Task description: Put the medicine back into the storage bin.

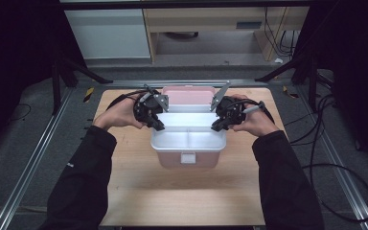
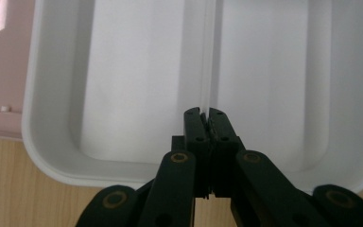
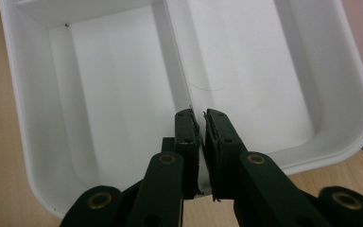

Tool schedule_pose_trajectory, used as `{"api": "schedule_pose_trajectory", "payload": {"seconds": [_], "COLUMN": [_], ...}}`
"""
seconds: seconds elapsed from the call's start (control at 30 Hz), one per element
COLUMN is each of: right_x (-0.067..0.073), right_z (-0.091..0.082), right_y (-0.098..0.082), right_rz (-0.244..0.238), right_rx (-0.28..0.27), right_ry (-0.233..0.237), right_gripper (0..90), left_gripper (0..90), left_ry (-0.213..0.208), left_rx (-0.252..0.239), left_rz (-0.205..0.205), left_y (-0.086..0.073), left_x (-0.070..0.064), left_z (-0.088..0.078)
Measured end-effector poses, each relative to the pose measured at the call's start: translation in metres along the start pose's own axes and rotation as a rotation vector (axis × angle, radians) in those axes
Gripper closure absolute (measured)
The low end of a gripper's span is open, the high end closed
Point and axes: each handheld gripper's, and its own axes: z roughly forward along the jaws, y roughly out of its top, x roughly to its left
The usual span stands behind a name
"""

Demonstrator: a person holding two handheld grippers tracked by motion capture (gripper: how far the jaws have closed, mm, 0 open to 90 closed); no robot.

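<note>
The white tray's (image 1: 188, 139) divider wall (image 2: 209, 71) is partly hidden behind black jaws in both gripper views. The tray sits atop a pink box (image 1: 188, 160) at the centre of a wooden table (image 1: 139, 191), dark floor and cables around. The left gripper (image 1: 154, 122), at 9 o'clock, and the right gripper (image 1: 219, 124), at 3 o'clock, each pinch the divider, hands (image 1: 120, 114) angled inward.
</note>
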Motion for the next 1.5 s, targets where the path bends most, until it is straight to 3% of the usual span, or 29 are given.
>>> {"api": "schedule_pose_trajectory", "payload": {"seconds": [0.2,0.43,0.7,0.8,0.93,1.1,1.17,1.27,1.4,1.5], "right_x": [-0.016,-0.019,-0.014,-0.008,0.003,0.008,0.010,0.014,0.020,0.021], "right_z": [0.015,0.034,0.047,0.049,0.048,0.048,0.045,0.030,0.017,0.012], "right_y": [-0.003,-0.004,-0.012,-0.017,-0.016,-0.014,-0.013,-0.013,-0.016,-0.021], "right_rz": [0.019,0.029,0.048,0.046,0.028,0.037,0.051,0.085,0.140,0.197], "right_rx": [0.012,0.063,0.063,0.042,0.059,0.067,0.038,-0.080,-0.175,-0.208], "right_ry": [-0.008,-0.013,-0.009,-0.010,-0.016,-0.046,-0.059,-0.094,-0.155,-0.193], "right_gripper": [83.9,84.1,82.5,81.7,82.1,77.1,72.4,63.4,57.2,53.8], "left_gripper": [87.9,87.3,87.9,87.8,87.4,85.0,81.3,74.6,64.4,56.4], "left_ry": [-0.008,-0.014,-0.028,-0.042,-0.044,-0.001,0.030,0.094,0.165,0.208], "left_rx": [0.023,0.061,0.068,0.056,0.044,0.025,-0.033,-0.089,-0.234,-0.284], "left_rz": [-0.007,-0.015,-0.021,-0.028,-0.034,-0.059,-0.069,-0.112,-0.276,-0.359], "left_y": [0.000,-0.003,-0.006,-0.010,-0.013,-0.016,-0.017,-0.020,-0.035,-0.047], "left_x": [0.018,0.026,0.016,0.011,0.003,-0.004,-0.008,-0.015,-0.020,-0.021], "left_z": [0.014,0.036,0.047,0.050,0.052,0.047,0.035,0.018,0.003,0.003]}}
